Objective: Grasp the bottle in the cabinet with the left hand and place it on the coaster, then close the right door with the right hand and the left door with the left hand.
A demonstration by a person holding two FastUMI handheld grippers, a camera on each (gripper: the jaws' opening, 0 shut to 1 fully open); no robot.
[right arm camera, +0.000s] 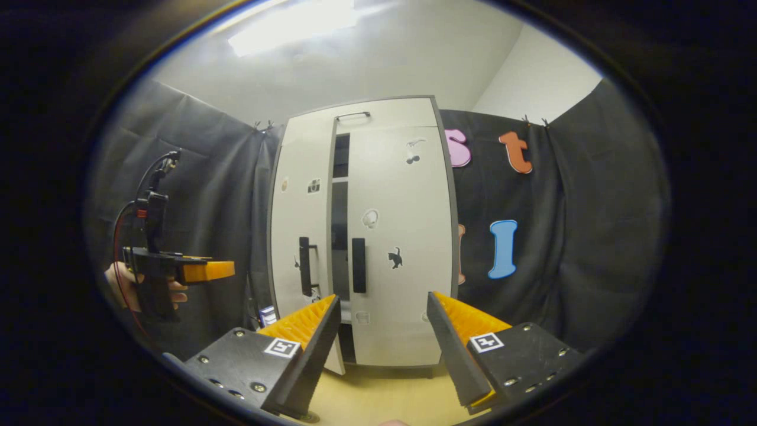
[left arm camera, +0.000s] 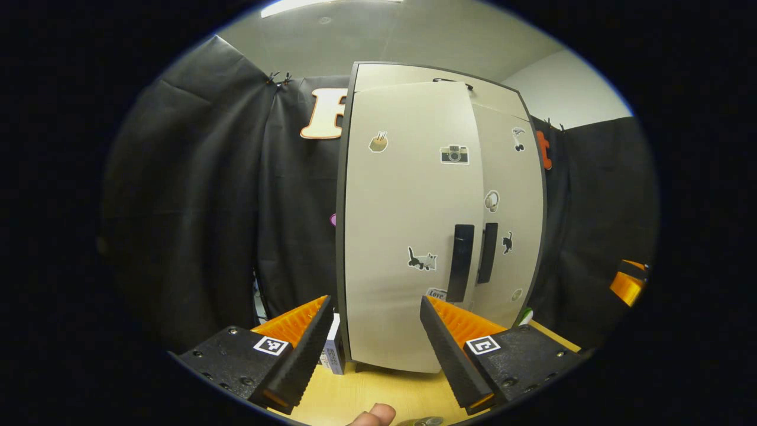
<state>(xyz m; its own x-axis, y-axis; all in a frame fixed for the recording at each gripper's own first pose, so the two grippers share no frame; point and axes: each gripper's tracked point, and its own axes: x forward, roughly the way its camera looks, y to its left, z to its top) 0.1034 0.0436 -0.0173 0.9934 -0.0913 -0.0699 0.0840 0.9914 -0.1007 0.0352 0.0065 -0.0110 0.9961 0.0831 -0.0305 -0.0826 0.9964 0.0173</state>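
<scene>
A pale wooden tabletop point(right arm camera: 378, 384) carries the tall cream flat-panelled cabinet point(right arm camera: 396, 236) with black bar handles. Its right door point(right arm camera: 402, 195) looks shut, its left door point(left arm camera: 408, 225) slightly ajar. Left gripper point(left arm camera: 372, 349) and right gripper point(right arm camera: 381, 349) are spread, empty. A glassy rim point(left arm camera: 423, 421), possibly the bottle, sits at the left view's edge.

The cabinet point(right arm camera: 361, 236) stands on the table point(right arm camera: 384, 390), before the cloth wall point(right arm camera: 562, 236).

left gripper point(left arm camera: 372, 337): black screwed bodies, square markers | seen from right gripper view: red and black cables
</scene>
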